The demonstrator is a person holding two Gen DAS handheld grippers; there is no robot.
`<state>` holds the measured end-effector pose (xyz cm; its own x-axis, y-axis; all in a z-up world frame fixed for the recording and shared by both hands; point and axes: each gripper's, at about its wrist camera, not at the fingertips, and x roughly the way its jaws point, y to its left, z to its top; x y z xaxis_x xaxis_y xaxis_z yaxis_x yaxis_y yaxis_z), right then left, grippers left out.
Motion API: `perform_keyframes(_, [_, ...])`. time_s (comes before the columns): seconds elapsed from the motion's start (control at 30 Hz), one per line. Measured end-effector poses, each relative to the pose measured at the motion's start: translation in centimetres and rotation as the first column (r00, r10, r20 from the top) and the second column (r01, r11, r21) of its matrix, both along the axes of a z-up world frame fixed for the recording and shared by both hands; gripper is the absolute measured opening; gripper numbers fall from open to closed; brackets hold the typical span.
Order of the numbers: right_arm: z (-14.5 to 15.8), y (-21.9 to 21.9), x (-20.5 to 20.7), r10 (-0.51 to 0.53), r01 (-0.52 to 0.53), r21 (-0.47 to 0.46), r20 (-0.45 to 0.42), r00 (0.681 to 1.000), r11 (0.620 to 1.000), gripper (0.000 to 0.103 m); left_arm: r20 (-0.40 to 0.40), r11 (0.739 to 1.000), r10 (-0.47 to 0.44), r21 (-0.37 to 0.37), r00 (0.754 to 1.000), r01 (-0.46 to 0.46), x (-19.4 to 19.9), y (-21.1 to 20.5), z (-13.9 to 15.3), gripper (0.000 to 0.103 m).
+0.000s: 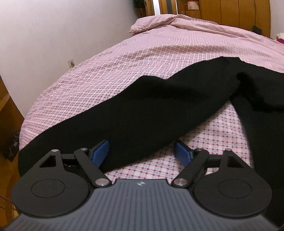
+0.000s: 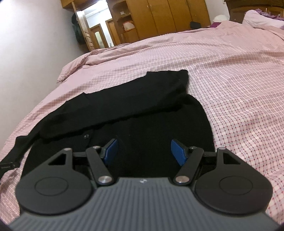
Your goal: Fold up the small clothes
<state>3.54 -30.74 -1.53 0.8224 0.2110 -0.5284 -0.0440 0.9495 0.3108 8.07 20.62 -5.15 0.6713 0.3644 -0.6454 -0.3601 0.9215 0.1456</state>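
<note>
A bed covered in a pink checked sheet fills both views, with a pale wall along one side and wooden wardrobes beyond its far end.

On the sheet lies a black garment, knitted by the look of it, spread mostly flat. In the right wrist view one sleeve is folded across the body, and a small dark button shows near the front edge (the only detail that stands out on so dark a cloth). In the left wrist view a long sleeve stretches diagonally across the bed towards the near corner.

The left tongs stand wide apart above that sleeve's lower edge; the blue pads press on nothing, though the cloth lies under and between them. No grip is visible.

The right tongs are spread a fair way too, poised over the garment's body with black cloth showing between the pads, which do not pinch it.

A crumpled pillow in the same check sits at the far corner of the bed.
</note>
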Motion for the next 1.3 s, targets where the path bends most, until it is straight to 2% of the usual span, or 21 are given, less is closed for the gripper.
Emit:
perform_keyframes(0.17, [0.0, 0.4, -0.2, 0.001, -0.001, -0.005, -0.006, 1.0, 1.0, 0.069, 0.03, 0.998, 0.055, 0.027, 0.998, -0.056, 1.2, 1.5, -0.5, 0.089])
perform_keyframes(0.27, [0.1, 0.8, -0.3, 0.005, -0.005, -0.011, 0.001, 1.0, 1.0, 0.069, 0.053, 0.997, 0.081, -0.016, 0.995, -0.08, 1.9, 3.0, -0.8, 0.092])
perform_keyframes(0.33, [0.2, 1.0, -0.4, 0.013, -0.013, -0.013, 0.012, 1.0, 1.0, 0.069, 0.069, 0.996, 0.087, -0.033, 0.994, -0.085, 1.9, 3.4, -0.8, 0.089])
perform_keyframes(0.37, [0.3, 1.1, -0.4, 0.017, -0.017, -0.012, 0.016, 1.0, 1.0, 0.069, 0.079, 0.996, 0.086, -0.027, 0.993, -0.084, 1.8, 3.4, -0.8, 0.079])
perform_keyframes(0.4, [0.3, 1.2, -0.4, 0.018, -0.018, -0.01, 0.018, 1.0, 1.0, 0.069, 0.09, 0.996, 0.085, -0.018, 0.992, -0.084, 1.7, 3.3, -0.6, 0.064])
perform_keyframes(0.43, [0.3, 1.3, -0.4, 0.019, -0.019, -0.007, 0.02, 1.0, 1.0, 0.069, 0.1, 0.996, 0.088, -0.014, 0.991, -0.087, 1.7, 3.4, -0.4, 0.056])
perform_keyframes(0.5, [0.4, 1.3, -0.5, 0.023, -0.023, -0.001, 0.024, 0.999, 1.0, 0.069, 0.117, 0.995, 0.097, -0.031, 0.988, -0.094, 1.7, 3.7, 0.2, 0.028])
perform_keyframes(0.6, [0.7, 1.2, -0.8, 0.022, -0.022, 0.003, 0.036, 0.999, 1.0, 0.069, 0.181, 0.991, 0.127, -0.075, 0.975, -0.115, 1.8, 4.3, 1.6, 0.014])
perform_keyframes(0.73, [1.0, 0.7, -1.1, 0.006, -0.007, 0.019, 0.052, 0.999, 1.0, 0.069, 0.317, 0.988, 0.137, -0.113, 0.938, -0.106, 1.6, 4.1, 4.5, 0.013])
perform_keyframes(0.83, [1.0, 0.4, -1.1, -0.006, 0.004, 0.032, 0.057, 0.998, 0.999, 0.069, 0.413, 0.993, 0.09, -0.103, 0.906, -0.052, 1.9, 2.9, 7.1, 0.013])
perform_keyframes(0.93, [1.0, 0.2, -1.1, -0.012, 0.009, 0.039, 0.059, 0.998, 0.999, 0.069, 0.474, 0.996, 0.029, -0.09, 0.88, 0.015, 2.5, 0.9, 9.4, 0.013])
perform_keyframes(1.13, [0.9, -0.2, -1.2, -0.021, 0.017, 0.053, 0.058, 0.998, 0.998, 0.069, 0.551, 0.981, -0.111, -0.072, 0.827, 0.179, 3.9, -4.4, 12.7, 0.013])
perform_keyframes(1.3, [0.9, -0.9, -1.5, -0.036, 0.032, 0.066, 0.066, 0.997, 0.997, 0.069, 0.555, 0.951, -0.219, -0.064, 0.802, 0.304, 5.8, -9.6, 13.2, 0.013])
